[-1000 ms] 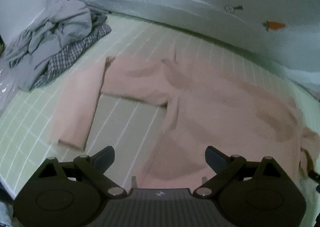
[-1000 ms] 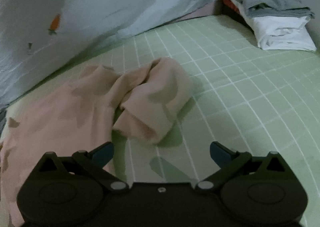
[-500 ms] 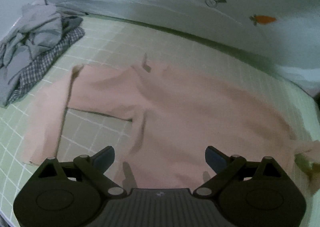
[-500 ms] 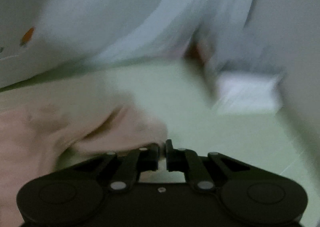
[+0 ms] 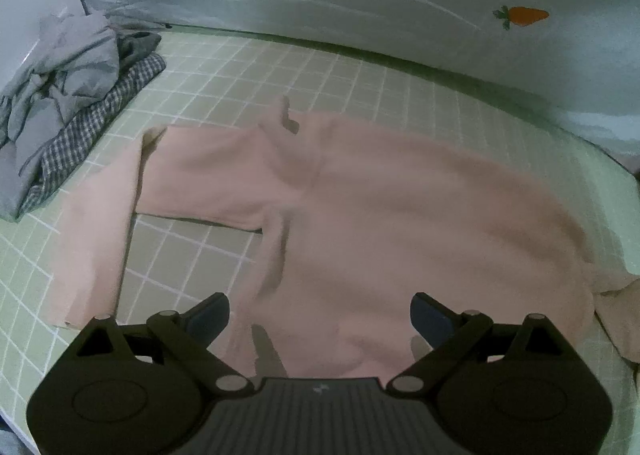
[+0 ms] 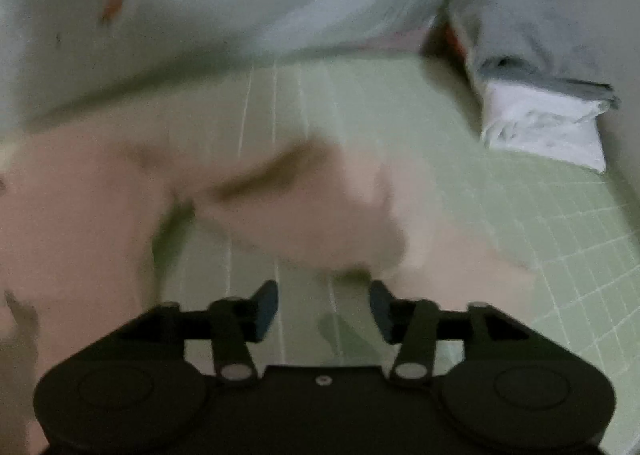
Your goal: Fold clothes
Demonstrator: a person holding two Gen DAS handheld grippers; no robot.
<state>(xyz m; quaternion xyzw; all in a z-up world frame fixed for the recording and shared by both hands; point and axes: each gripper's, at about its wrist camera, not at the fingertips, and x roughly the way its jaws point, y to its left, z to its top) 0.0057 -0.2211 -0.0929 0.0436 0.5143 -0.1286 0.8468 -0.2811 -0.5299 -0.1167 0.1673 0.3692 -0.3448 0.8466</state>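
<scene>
Pink top (image 5: 400,223) lies spread on the green checked bed (image 5: 320,71), one sleeve (image 5: 92,239) bent down at its far side. My left gripper (image 5: 320,315) hovers over the hem, fingers wide apart, holding nothing. Right gripper (image 6: 323,307) is partly open, empty, just short of the bunched sleeve (image 6: 304,207). Risk I see: that view is blurred, so a pinch could catch two layers or the sheet. Only the right view shows the folded stack (image 6: 548,115); only the left shows the crumpled heap (image 5: 68,75).
</scene>
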